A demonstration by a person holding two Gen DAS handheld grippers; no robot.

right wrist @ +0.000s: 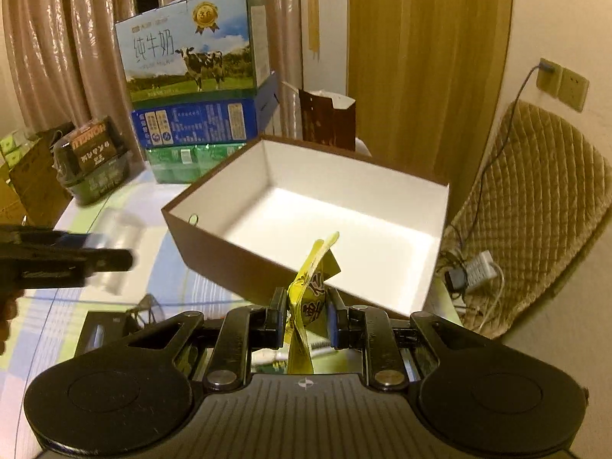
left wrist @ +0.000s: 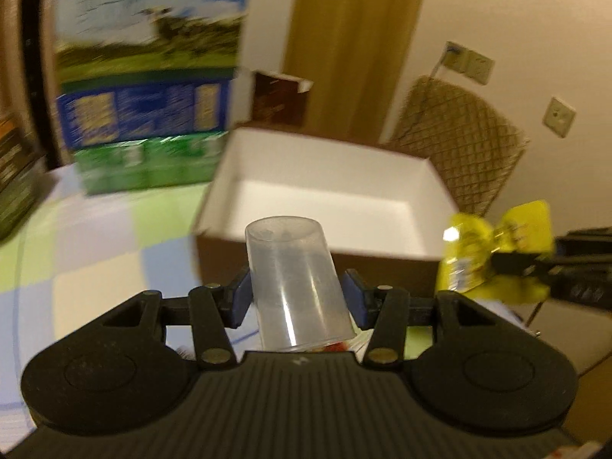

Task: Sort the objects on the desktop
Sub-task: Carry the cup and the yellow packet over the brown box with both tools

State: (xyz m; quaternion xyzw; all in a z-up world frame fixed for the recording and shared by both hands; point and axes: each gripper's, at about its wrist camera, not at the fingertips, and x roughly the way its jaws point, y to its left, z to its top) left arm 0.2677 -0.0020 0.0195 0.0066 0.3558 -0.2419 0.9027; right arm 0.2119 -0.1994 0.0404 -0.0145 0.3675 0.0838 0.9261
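Left tool (left wrist: 296, 292) clamped on a clear plastic cup (left wrist: 294, 283), low in the middle of the frame. Right tool (right wrist: 306, 315) squeezed tight on a yellow packet (right wrist: 310, 298), poking up between the pads. Open brown box (right wrist: 264, 160) just behind both, on the checked counter (right wrist: 176, 279).

Stacked milk cartons (right wrist: 191, 72) stand near a quilted chair (right wrist: 535, 199).
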